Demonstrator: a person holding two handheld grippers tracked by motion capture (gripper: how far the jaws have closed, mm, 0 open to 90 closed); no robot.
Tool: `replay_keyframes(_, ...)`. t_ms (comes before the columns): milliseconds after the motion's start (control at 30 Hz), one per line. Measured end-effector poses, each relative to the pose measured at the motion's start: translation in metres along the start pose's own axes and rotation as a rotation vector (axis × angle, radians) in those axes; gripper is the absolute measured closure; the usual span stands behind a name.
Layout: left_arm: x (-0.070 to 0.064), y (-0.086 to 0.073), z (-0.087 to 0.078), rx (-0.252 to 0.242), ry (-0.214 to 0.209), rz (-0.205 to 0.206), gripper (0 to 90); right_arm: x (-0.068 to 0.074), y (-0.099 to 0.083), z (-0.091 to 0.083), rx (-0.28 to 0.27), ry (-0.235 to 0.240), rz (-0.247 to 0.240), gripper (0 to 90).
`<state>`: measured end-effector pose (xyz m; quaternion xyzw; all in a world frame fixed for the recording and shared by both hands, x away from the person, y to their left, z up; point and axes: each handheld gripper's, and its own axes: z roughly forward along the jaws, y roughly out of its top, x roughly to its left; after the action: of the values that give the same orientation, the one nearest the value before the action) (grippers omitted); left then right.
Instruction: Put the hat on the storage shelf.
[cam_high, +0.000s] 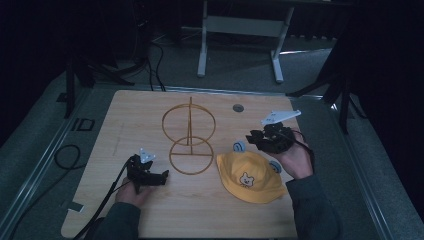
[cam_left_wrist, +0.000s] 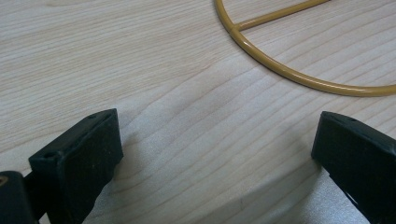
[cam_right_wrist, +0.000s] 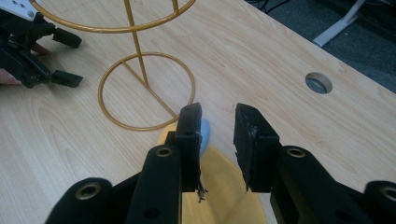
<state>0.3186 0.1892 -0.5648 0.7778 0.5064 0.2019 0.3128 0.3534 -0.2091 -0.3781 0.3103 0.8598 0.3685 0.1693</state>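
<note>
A yellow hat (cam_high: 247, 177) with a bear face and grey-blue ears lies brim-down on the wooden table (cam_high: 150, 115), right of centre. My right gripper (cam_high: 249, 138) hovers just above its far edge, near one ear (cam_high: 239, 146). In the right gripper view its jaws (cam_right_wrist: 218, 126) stand a little apart with nothing between them, over the hat (cam_right_wrist: 224, 186) and the ear (cam_right_wrist: 205, 133). A gold wire stand (cam_high: 189, 125) with a base ring and an upright ring stands mid-table. My left gripper (cam_high: 164, 175) rests low by the base ring (cam_left_wrist: 289, 72), its jaws (cam_left_wrist: 215, 154) wide open and empty.
A round cable hole (cam_high: 238, 107) is in the table behind the hat. Black cables (cam_high: 67, 155) lie on the floor to the left. A white desk frame (cam_high: 240, 30) stands beyond the table's far edge. Dark stand legs flank the table's back corners.
</note>
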Motion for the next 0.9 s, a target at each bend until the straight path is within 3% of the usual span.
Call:
replay_keyframes(200,0.000,0.000,0.000,0.000,0.000,-0.001,1.9,0.000,-0.006,-0.008,0.057,0.008,-0.032,65.9)
replay_keyframes(533,0.000,0.000,0.000,0.002,0.000,0.001,1.9,-0.001,-0.020,-0.008,0.149,0.033,-0.041,56.1)
replay_keyframes(900,0.000,0.000,0.000,-0.002,0.002,-0.001,1.9,-0.002,-0.030,0.009,0.278,0.023,-0.046,43.5)
